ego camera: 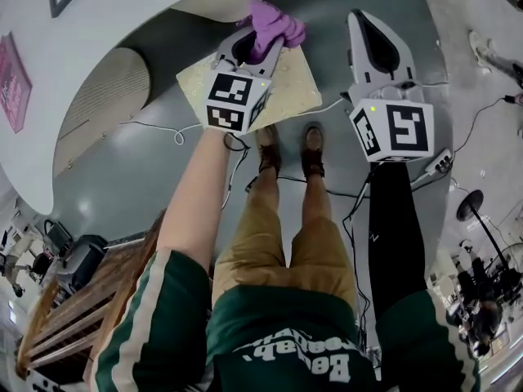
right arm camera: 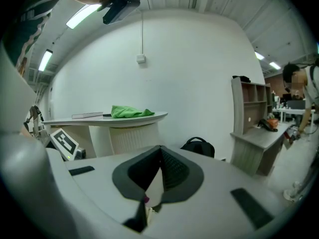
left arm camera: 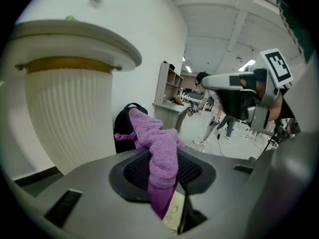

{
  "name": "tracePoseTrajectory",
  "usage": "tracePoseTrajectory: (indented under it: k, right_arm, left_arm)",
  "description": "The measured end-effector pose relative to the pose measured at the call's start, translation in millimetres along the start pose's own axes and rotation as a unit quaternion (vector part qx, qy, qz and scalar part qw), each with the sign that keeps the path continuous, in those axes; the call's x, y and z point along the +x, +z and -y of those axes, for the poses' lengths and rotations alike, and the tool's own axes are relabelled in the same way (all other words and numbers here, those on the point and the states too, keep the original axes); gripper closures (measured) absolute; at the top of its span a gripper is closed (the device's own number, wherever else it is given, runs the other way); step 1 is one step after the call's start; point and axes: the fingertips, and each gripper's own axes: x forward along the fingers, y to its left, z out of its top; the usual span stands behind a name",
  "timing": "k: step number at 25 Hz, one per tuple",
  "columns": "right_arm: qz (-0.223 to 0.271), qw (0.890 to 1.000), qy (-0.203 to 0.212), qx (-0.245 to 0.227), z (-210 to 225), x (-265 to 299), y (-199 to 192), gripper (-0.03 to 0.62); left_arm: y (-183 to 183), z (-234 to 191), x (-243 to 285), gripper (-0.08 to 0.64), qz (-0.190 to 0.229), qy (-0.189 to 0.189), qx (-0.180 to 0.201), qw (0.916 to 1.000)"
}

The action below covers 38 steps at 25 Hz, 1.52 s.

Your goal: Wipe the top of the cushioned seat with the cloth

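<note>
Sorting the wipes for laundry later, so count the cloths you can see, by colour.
Purple cloth: 1, clamped in the left gripper
Green cloth: 1, lying on the white counter
Total: 2

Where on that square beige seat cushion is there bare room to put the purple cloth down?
The beige speckled seat cushion is bare on its right half, between the left gripper, which holds the purple cloth, and the right gripper. Its left side is crowded, covered by the left gripper.
</note>
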Motion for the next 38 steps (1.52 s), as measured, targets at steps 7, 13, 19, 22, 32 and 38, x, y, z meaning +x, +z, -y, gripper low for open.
tracePoseTrajectory:
  k: [7,13,19,22,32,38]
  right_arm:
    - [-0.016,1.000,-0.009,0.013,9.6,-12.6,-13.8,0.583]
    - [-0.030,0.999,-0.002,0.019,4.6,-8.7,-26.7,0.583]
    - [-0.039,0.999,0.007,0.018,-2.8,-12.1,-32.4,0.583]
    - [-0.038,0.999,0.013,0.016,-8.8,-12.2,-29.3,0.583]
    - [-0.038,0.998,0.049,0.004,-58.8,8.7,-22.3,0.583]
    - [-0.036,0.996,0.083,-0.003,-103.0,18.4,-13.0,0.583]
  left_arm:
    - [-53.0,-1.4,47.2,0.430,-0.080,0.006,-0.035,0.9962]
    - [-133.1,-11.2,70.7,0.428,-0.185,0.024,-0.055,0.9809]
    - [-139.9,-8.1,71.9,0.428,-0.193,0.020,-0.068,0.9787]
    - [-140.0,-9.1,66.7,0.428,-0.196,0.022,-0.071,0.9778]
    - [-167.9,-73.9,-1.9,0.428,-0.207,0.066,-0.095,0.9715]
    - [-187.3,-118.1,-70.3,0.428,-0.211,0.120,-0.116,0.9632]
